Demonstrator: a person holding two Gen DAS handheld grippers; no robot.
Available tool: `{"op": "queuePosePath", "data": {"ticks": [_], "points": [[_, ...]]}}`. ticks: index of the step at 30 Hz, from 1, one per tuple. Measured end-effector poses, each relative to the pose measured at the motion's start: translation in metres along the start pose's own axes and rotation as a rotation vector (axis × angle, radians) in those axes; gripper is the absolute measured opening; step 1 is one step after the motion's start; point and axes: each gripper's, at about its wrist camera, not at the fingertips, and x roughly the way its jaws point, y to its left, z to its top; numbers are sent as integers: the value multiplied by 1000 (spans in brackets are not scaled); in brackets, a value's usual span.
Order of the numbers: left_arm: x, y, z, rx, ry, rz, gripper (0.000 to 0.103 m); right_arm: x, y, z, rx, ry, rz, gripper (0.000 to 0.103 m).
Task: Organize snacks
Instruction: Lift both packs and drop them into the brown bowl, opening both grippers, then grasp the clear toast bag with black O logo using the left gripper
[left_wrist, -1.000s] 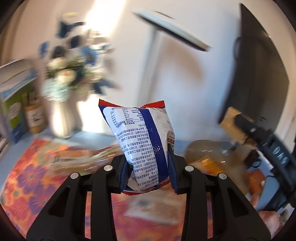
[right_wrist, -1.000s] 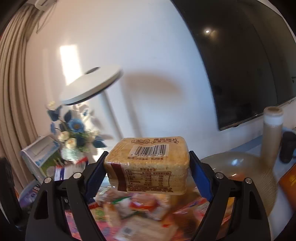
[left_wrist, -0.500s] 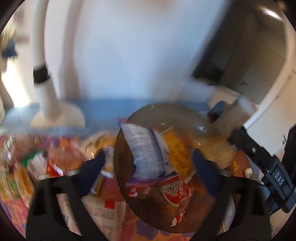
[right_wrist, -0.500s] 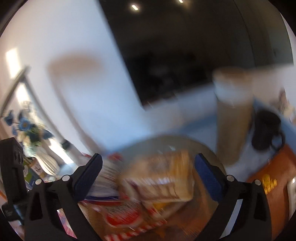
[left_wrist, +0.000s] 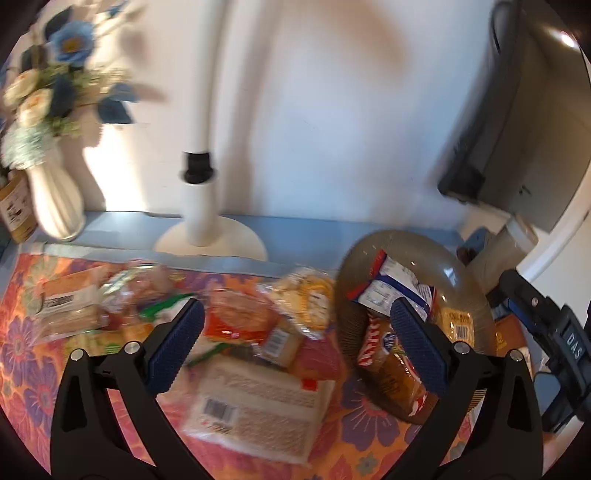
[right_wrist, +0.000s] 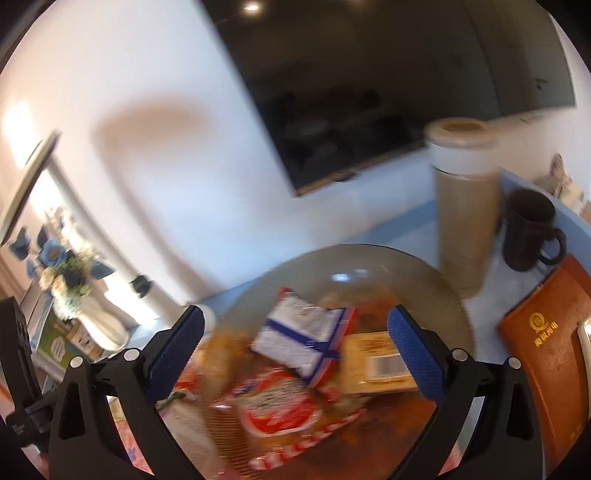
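A smoked-glass bowl (left_wrist: 406, 240) stands at the right of the floral mat (left_wrist: 22, 350). In it lie a blue-and-white packet (left_wrist: 395, 291), a sliced-bread pack (left_wrist: 458, 325) and a red-and-white packet (left_wrist: 373, 343). My left gripper (left_wrist: 295, 310) hangs over the loose snack pile, left of the bowl, its jaws opening with nothing between them. A large pale pack (left_wrist: 258, 406) lies under it. My right gripper (right_wrist: 295, 317) is open above the bowl (right_wrist: 369, 251), over the blue-and-white packet (right_wrist: 306, 336), bread pack (right_wrist: 380, 362) and red packet (right_wrist: 280, 406), touching none.
A white lamp base (left_wrist: 210, 240) and a flower vase (left_wrist: 55, 206) stand behind the mat. A tall tan cylinder (right_wrist: 465, 206), a black mug (right_wrist: 528, 232) and a brown book (right_wrist: 546, 350) sit right of the bowl. A dark screen (right_wrist: 369, 74) hangs on the wall.
The left gripper let go of the blue-and-white packet and the right of the bread pack; both now lie in the bowl. Both grippers tipped downward, and the left swung towards the pile.
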Motion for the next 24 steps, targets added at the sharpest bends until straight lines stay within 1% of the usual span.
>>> {"op": "queuePosePath", "data": {"ticks": [3,6,9,12,17,21,24], "points": [[-17,24,3,-45,-21,19,100,-4,27,-1,-23,-10,38,98],[-43,66,5,-99,-60,60,100,-6,56,-6,-35,-15,84,98],[-60,101,3,-142,-78,79,100,-8,83,-17,-57,-13,120,98],[-75,143,-7,-187,-92,110,100,-5,105,-32,-90,3,140,98],[-78,199,-32,-253,-77,150,100,10,132,-70,-159,75,156,98],[-70,243,-52,-323,-51,178,100,25,145,-103,-195,140,160,98],[-60,269,-63,-346,-24,190,100,41,150,-127,-239,199,149,98]]}}
